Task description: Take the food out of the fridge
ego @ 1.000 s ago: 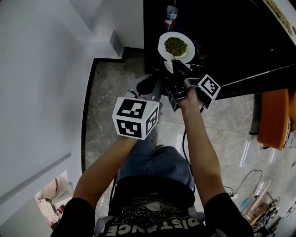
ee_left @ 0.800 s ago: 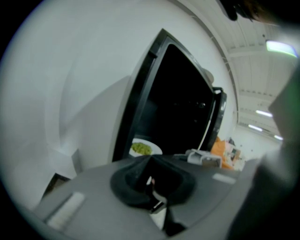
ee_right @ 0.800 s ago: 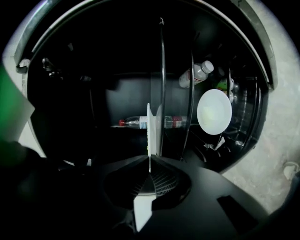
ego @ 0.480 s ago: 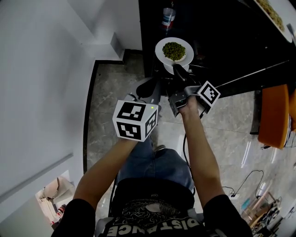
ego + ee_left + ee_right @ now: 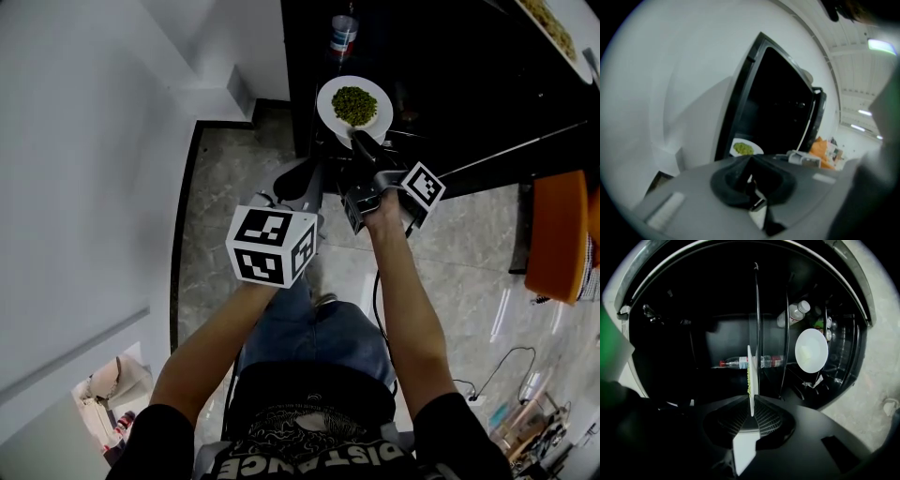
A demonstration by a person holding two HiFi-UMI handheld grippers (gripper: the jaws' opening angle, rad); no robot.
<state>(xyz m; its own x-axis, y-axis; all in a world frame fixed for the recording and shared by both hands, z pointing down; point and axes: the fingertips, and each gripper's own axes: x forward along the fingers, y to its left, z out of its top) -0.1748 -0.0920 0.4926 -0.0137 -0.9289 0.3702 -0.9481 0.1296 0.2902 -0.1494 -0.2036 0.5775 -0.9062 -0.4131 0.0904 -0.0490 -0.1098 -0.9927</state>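
Between the fingers of the right gripper (image 5: 751, 401) stands the rim of a round white plate (image 5: 751, 380). The jaws are pressed narrow on it, and the plate is seen edge-on with one heap of green food (image 5: 747, 373) on its face. It is held at the mouth of the open black fridge (image 5: 670, 357). The left gripper (image 5: 750, 180) has its jaws together with nothing between them, and it stays outside the fridge, beside the white wall. Deeper in the fridge there are two clear plastic bottles, one lying (image 5: 733, 363) and one higher (image 5: 794, 312). Their labels are too small to read. A second white plate (image 5: 811, 350) is also inside. On the person's black shirt (image 5: 309, 412) the word "DISTANCE" can be read, upside down.
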